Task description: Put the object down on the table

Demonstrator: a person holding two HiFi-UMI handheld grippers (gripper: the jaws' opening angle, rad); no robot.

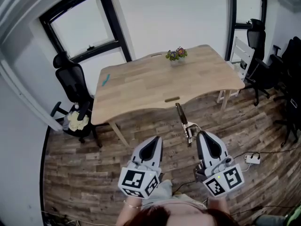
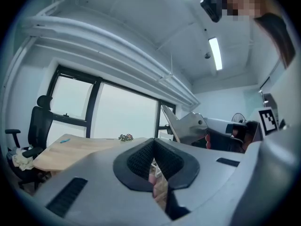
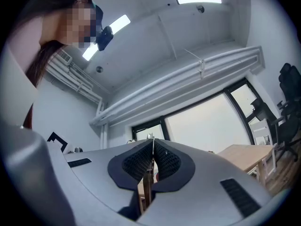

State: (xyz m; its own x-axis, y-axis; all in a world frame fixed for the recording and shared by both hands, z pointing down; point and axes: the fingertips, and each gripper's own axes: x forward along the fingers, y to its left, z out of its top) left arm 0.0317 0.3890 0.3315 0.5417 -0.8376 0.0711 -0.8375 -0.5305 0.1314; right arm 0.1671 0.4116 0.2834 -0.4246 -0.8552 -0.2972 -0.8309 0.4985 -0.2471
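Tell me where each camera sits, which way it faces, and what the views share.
Head view: on the head, facing steeply down at the table; shows the left gripper and the right gripper clamping a tool.
Left gripper view: rides that gripper, facing along shut, empty jaws toward the windows and ceiling.
Right gripper view: rides that gripper, facing along jaws shut on the tool, toward the ceiling.
Shared: the table and flowers appear in the head and left gripper views.
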